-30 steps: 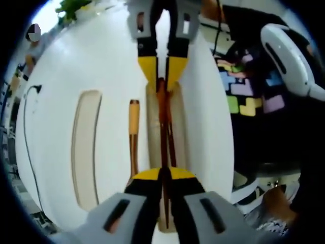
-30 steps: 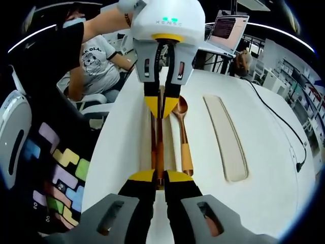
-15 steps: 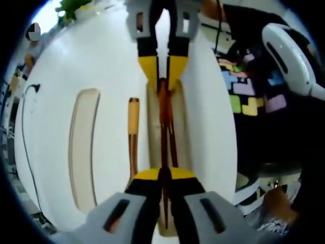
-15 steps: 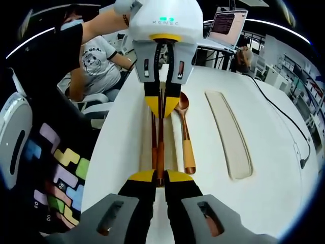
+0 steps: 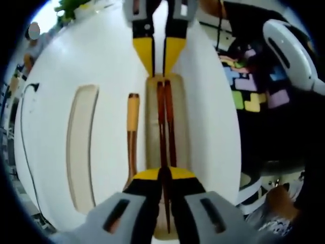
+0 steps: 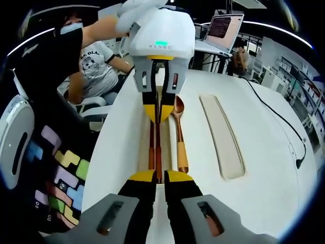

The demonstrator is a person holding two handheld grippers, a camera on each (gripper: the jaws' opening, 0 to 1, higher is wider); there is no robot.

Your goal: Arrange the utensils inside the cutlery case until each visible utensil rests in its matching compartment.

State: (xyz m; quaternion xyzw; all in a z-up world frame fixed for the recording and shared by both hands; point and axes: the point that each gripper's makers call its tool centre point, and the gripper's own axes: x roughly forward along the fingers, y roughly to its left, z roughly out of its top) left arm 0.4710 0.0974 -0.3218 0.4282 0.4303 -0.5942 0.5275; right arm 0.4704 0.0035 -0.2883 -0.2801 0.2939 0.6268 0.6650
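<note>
Reddish-brown wooden chopsticks point(image 5: 165, 122) lie in the narrow beige compartment point(image 5: 179, 127) at frame centre. The left gripper point(image 5: 163, 175) pinches their tips; the right gripper point(image 6: 157, 178) looks pressed together. Advice: lower level, release gently, avoiding the wooden spoon point(image 5: 132, 134) alongside.

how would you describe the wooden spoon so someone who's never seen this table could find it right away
Start at the white table and find the two long recessed slots in its top. The wooden spoon lies on the bare surface between them, beside the slot that holds the chopsticks. Unlike that thin dark pair, it is single, has a round bowl at one end and a lighter honey-coloured handle, and sits in no slot.
</note>
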